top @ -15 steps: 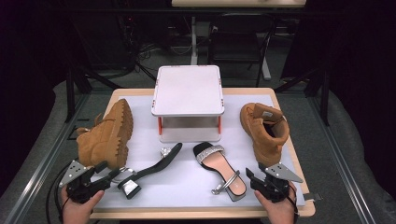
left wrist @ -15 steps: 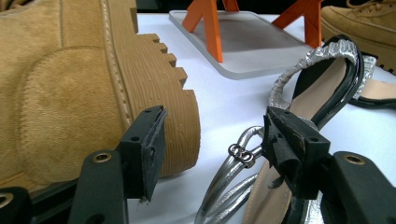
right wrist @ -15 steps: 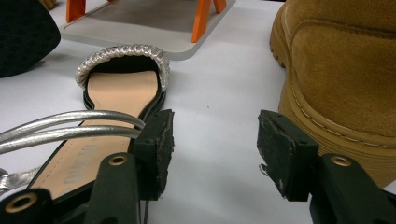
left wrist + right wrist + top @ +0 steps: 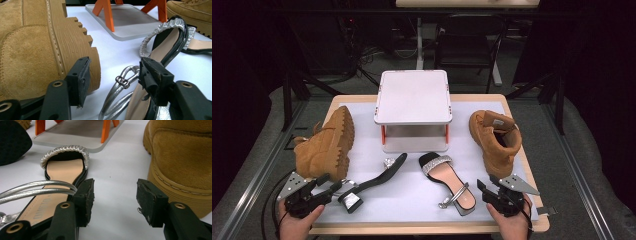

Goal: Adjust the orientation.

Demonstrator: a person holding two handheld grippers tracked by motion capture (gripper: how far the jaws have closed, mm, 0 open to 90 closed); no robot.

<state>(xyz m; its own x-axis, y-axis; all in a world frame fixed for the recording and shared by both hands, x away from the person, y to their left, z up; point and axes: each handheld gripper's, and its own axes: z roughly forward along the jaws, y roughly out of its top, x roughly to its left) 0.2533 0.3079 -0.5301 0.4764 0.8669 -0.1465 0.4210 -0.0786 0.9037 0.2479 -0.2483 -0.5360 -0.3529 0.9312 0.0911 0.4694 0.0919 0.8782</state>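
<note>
Setting: we work at a wooden table (image 4: 522, 125) with a white mat (image 4: 412, 192) on it, dark room and cables behind; we place everything against the white stand (image 4: 413, 97) with orange legs at the middle back of the mat.
Left gripper (image 4: 334, 187): near and left of the stand, at the table's front edge; we hold its jaws wide, nothing pressed between them, the silver ankle strap in the gap.
Right gripper (image 4: 484, 187): near and right of the stand; we hold its jaws wide over bare mat, gripping nothing.
Tipped sandal (image 4: 374, 181): on its side, near-left of the stand, heel end just beside our left gripper.
Flat sandal (image 4: 447, 182): sole down, just in front of the stand, left of our right gripper.
Left boot (image 4: 324, 145): on its side, left of the stand, sole facing it.
Right boot (image 4: 494, 135): right of the stand, beyond our right gripper.
</note>
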